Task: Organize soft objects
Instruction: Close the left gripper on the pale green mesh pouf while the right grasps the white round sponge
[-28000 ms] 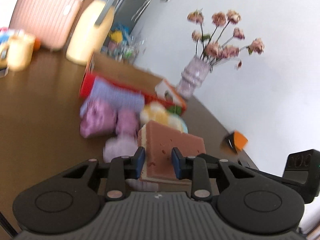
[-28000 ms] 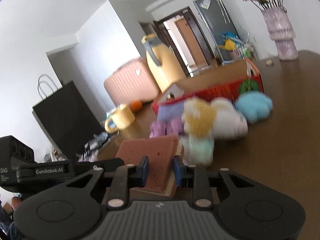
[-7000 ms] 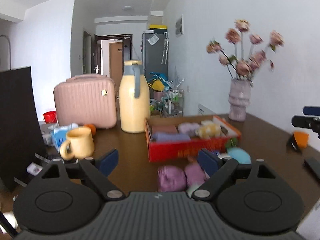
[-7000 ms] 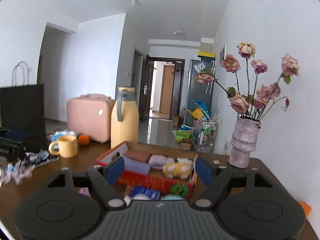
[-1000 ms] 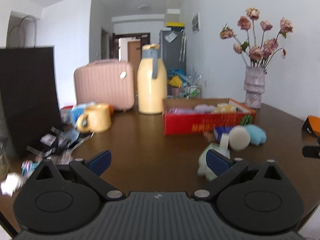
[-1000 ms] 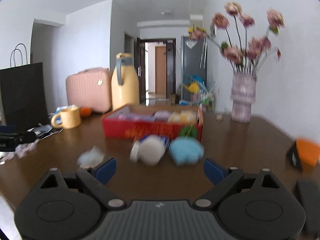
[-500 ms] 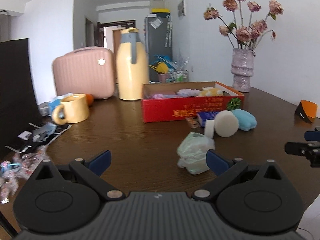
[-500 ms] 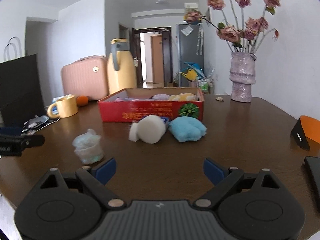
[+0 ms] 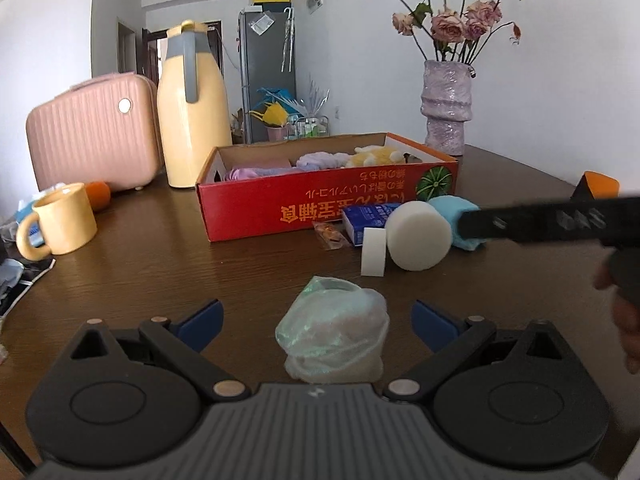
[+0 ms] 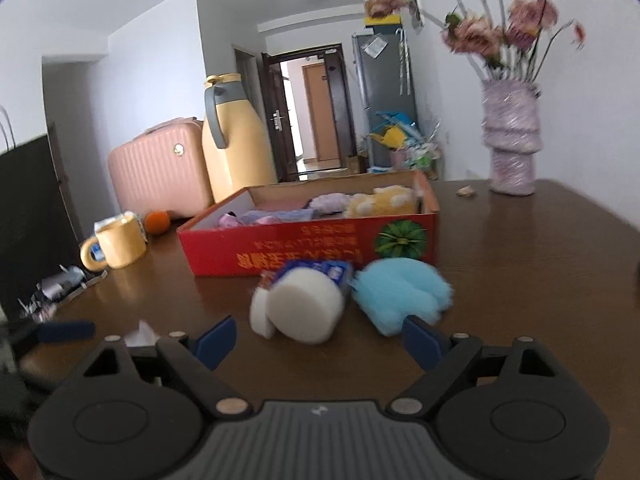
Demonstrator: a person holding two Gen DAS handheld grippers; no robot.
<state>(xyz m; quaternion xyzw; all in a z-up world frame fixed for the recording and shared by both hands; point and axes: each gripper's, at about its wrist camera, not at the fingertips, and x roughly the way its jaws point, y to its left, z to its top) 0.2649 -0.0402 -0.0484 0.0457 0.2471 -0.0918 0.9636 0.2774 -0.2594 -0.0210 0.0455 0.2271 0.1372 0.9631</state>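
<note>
Left gripper (image 9: 316, 322): jaws spread wide; nothing is pressed by the pads.
Pale green bundle (image 9: 334, 340): set on the table (image 9: 160, 264), between the left fingers but apart from both blue pads (image 9: 200, 320).
Right gripper (image 10: 318, 340): jaws wide, having just been closing slightly; nothing is gripped.
White round sponge (image 10: 304, 306): lying on its side just ahead of the right gripper, with a smaller white piece (image 10: 260, 312) against it.
Blue plush (image 10: 400, 292): beside the sponge, close to the right-hand pad; contact cannot be told because of blur.
Red box (image 9: 320, 196): behind these items; purple and yellow soft things are held inside.
Blue packet (image 9: 366, 216): wedged between box and sponge.
Background: yellow mug (image 9: 60, 222), yellow jug (image 9: 192, 116), pink case (image 9: 92, 136), vase (image 9: 446, 108).
</note>
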